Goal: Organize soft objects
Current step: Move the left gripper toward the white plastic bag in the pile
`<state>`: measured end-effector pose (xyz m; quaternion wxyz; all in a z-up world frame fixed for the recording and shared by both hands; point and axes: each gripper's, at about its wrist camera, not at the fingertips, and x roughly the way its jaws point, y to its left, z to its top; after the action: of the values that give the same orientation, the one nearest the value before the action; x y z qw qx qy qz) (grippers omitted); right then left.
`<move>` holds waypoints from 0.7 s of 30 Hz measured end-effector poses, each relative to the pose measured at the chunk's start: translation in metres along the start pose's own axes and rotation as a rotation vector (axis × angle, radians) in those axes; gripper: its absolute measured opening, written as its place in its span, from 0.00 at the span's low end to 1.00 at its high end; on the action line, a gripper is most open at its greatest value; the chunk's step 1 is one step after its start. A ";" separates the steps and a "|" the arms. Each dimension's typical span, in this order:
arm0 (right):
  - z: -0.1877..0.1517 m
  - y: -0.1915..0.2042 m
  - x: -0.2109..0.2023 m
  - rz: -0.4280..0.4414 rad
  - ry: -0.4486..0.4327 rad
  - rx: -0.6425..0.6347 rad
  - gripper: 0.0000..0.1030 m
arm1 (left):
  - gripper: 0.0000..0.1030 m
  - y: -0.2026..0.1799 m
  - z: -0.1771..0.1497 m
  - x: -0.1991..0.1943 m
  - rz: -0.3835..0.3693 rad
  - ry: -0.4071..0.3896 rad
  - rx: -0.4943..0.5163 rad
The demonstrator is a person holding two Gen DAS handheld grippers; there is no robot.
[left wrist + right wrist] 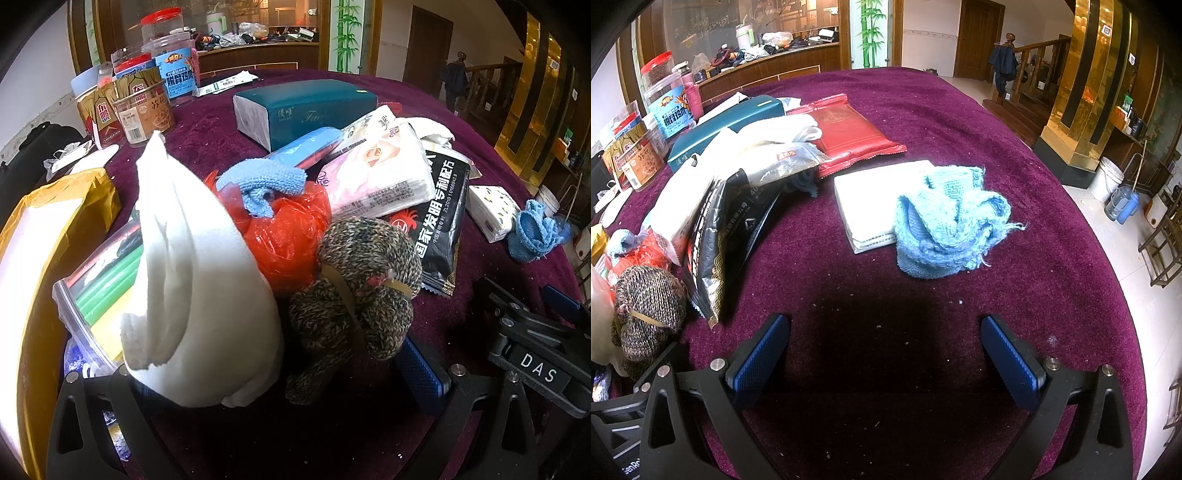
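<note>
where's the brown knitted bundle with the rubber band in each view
Left wrist: the brown knitted bundle sits low centre, just ahead of the left claw, beside the white cloth.
Right wrist: the same bundle lies at the far left edge, left of the right claw.
Shared landmark: the black foil packet next to it.

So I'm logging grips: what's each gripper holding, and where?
Left gripper: white cloth, by its lower end. Right gripper: open, holding nothing.

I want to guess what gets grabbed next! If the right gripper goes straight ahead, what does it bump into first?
Probably the light blue knitted cloth, which lies partly on the white tissue pack. The right gripper is open over bare purple tablecloth.
</note>
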<state>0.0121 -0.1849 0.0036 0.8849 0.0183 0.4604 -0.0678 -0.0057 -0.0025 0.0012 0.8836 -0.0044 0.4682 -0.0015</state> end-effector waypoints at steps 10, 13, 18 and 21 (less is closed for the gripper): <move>0.007 -0.001 0.001 0.031 0.114 -0.045 1.00 | 1.00 0.000 0.001 0.000 -0.002 0.002 0.008; 0.009 -0.001 0.000 0.043 0.145 -0.063 1.00 | 0.99 0.001 0.000 -0.001 -0.007 0.005 0.008; 0.003 -0.011 -0.020 0.055 0.103 -0.031 1.00 | 0.99 0.003 -0.005 -0.019 -0.037 -0.009 -0.003; 0.001 -0.012 -0.042 0.055 0.037 -0.047 1.00 | 0.99 0.001 -0.005 -0.051 -0.040 -0.108 0.017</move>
<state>-0.0123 -0.1924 0.0391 0.8780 0.0112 0.4774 -0.0323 -0.0380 -0.0011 0.0405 0.9073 -0.0061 0.4197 -0.0228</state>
